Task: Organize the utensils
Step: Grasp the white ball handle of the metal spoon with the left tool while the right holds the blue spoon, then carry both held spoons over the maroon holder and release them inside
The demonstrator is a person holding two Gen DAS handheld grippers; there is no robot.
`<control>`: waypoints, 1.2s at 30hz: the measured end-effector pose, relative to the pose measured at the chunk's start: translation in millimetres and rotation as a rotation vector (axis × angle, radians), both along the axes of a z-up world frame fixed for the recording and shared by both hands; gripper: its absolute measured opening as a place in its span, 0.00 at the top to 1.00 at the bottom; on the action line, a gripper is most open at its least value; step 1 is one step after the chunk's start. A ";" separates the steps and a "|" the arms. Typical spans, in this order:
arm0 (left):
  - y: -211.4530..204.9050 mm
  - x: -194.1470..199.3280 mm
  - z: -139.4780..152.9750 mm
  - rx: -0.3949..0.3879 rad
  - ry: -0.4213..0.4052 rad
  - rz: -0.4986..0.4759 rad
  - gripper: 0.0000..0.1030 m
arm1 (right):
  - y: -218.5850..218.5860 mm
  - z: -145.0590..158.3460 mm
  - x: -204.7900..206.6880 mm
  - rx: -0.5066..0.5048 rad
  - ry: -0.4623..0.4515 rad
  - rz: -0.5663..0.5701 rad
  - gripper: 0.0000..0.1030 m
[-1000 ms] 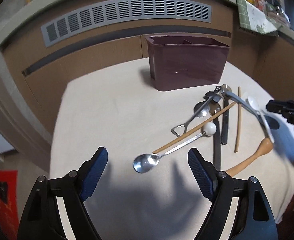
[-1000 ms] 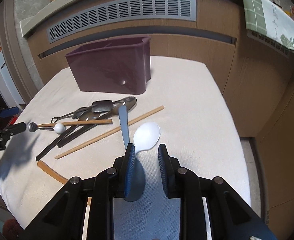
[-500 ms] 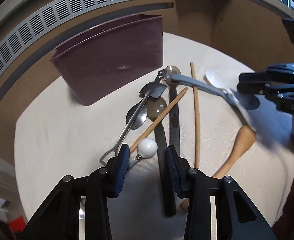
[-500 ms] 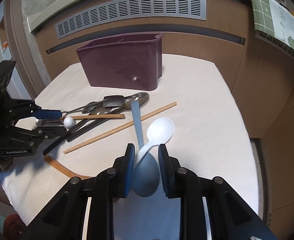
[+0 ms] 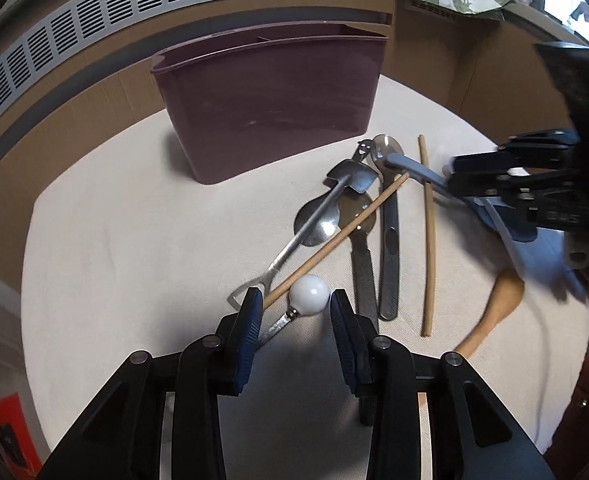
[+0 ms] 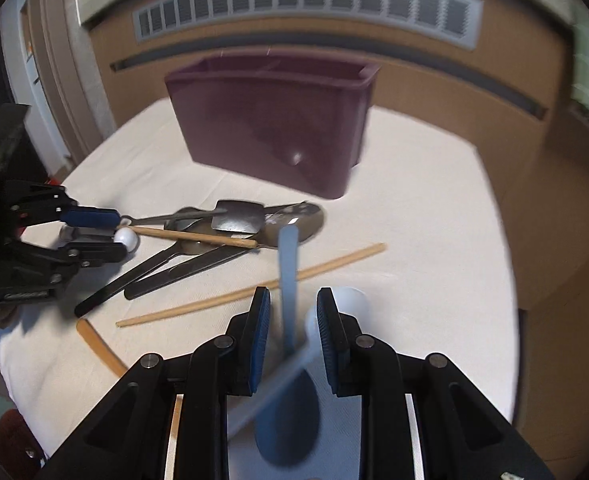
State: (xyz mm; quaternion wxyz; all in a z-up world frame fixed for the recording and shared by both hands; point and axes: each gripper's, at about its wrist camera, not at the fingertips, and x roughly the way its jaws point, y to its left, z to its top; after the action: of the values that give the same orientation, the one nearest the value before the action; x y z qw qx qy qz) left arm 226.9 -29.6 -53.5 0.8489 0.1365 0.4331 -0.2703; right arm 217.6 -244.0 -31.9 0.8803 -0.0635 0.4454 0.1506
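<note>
A maroon utensil bin stands at the back of the cloth-covered table; it also shows in the right wrist view. My left gripper is partly closed around the white ball end of a metal spoon; a small gap shows on each side. My right gripper straddles a grey-blue plastic spoon and a white spoon; the view is blurred, and a grip on them is unclear. Several metal spoons, dark utensils and chopsticks lie piled between the grippers.
A wooden spoon lies near the table's right front edge. A brown cabinet wall with a grey vent grille curves behind the bin. The table edge drops off close on the left and right.
My left gripper came down and closed from wide open around the ball-ended spoon's handle. My right gripper moved forward toward the bin with the blue spoon between its fingers.
</note>
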 end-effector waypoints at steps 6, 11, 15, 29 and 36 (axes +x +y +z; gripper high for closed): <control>-4.3 -5.3 -1.2 0.028 -0.008 -0.031 0.65 | 13.2 -12.9 28.7 -0.015 0.035 -0.005 0.79; -10.5 -7.2 -1.4 0.074 -0.017 -0.037 0.68 | 23.3 -8.2 23.2 -0.074 0.010 0.026 0.89; -22.0 -2.0 -3.1 0.106 -0.031 -0.018 0.78 | 14.7 -3.0 13.1 -0.040 -0.006 0.004 0.89; 26.3 -38.4 91.0 -0.251 -0.205 0.235 0.78 | -17.3 57.5 -27.6 0.099 -0.208 -0.075 0.89; 43.4 -55.6 115.9 -0.382 -0.237 0.277 0.78 | -13.8 72.9 -33.6 0.112 -0.254 -0.073 0.90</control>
State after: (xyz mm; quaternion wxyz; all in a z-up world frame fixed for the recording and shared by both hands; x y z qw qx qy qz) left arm 171.3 13.7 62.3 0.9330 -0.0563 0.2862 -0.2106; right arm 184.0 -257.7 41.1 0.9366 -0.0164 0.3233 0.1338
